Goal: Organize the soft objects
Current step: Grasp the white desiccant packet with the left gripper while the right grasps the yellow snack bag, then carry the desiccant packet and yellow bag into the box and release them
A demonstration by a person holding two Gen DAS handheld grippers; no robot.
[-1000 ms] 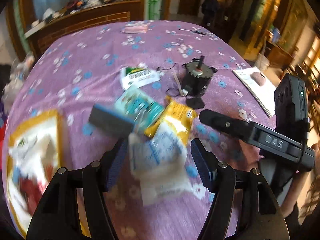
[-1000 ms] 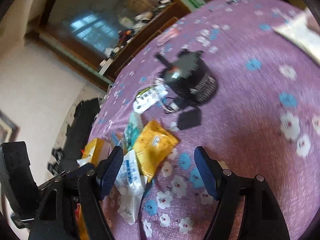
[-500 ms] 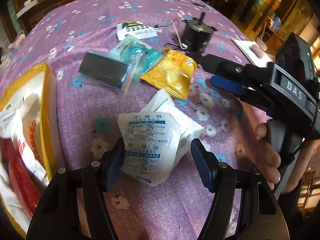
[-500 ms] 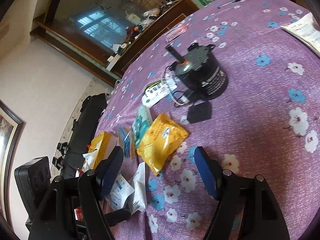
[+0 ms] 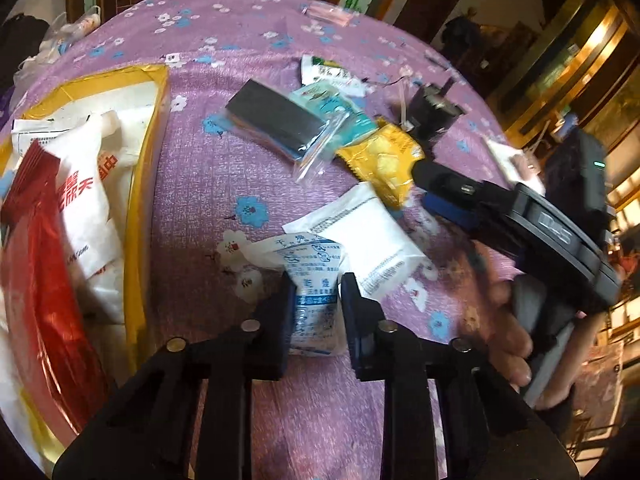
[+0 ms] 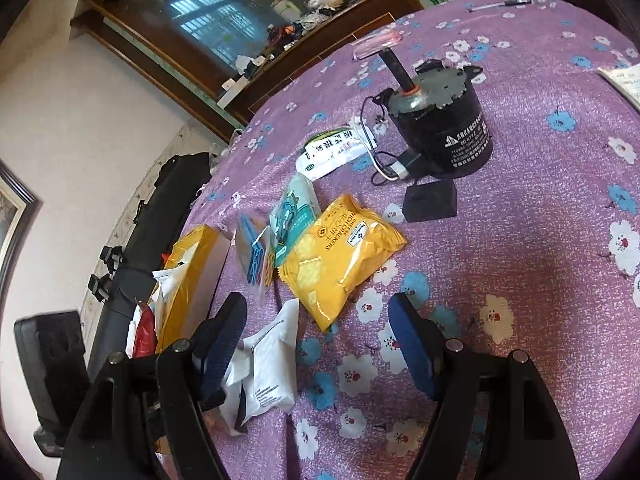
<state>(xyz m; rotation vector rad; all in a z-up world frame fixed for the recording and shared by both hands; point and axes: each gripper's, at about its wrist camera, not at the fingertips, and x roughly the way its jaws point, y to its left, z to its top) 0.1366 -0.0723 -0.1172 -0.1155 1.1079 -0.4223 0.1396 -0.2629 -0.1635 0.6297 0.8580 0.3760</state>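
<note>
White soft packet with blue print [image 5: 316, 280] is squeezed tight in your left gripper [image 5: 316, 304]. Your right gripper [image 6: 320, 336] is wide open, holding nothing, above the purple flowered cloth [image 6: 520, 240].

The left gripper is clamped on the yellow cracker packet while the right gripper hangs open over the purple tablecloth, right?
Not quite. The left wrist view shows the left gripper clamped on the white desiccant pouch; the yellow cracker packet lies untouched. The right gripper is open.

I see a purple woven floral tablecloth [image 6: 520, 240], matt and coarse. The yellow cracker packet [image 6: 340, 256] is glossy plastic film. The white desiccant sachet [image 5: 314, 280] looks matt, papery. The black cylindrical motor [image 6: 444, 128] has a dull metal cap.
</note>
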